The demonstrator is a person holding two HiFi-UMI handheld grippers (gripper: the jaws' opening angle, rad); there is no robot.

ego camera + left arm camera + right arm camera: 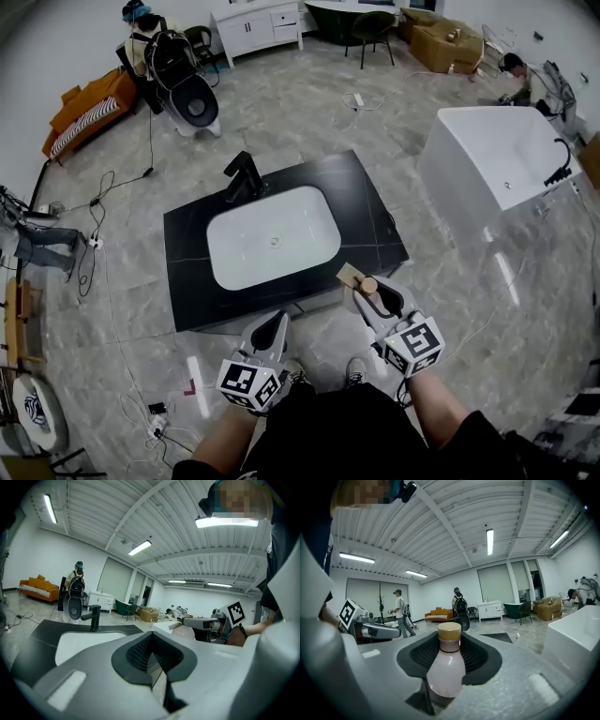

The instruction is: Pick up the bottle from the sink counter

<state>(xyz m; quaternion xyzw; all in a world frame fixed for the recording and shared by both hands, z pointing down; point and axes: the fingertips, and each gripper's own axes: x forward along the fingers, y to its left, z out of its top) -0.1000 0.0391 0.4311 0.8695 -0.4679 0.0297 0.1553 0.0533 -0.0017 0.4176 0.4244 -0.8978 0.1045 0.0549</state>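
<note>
Bottle (446, 667) is clamped in the right gripper (378, 298), held just off the counter's (370, 220) near right corner, so the pickup looks done. Left gripper (270, 335) hangs before the near edge, jaws together on nothing.

Probably a bathroom-fixture showroom: freestanding bathtub (502, 159), sink counter (281, 239), toilet (187, 94), vanity cabinet (258, 26).

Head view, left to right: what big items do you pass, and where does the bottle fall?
sofa → faucet → bottle → bathtub. The basin is left out because it spans both faucet and bottle.
</note>
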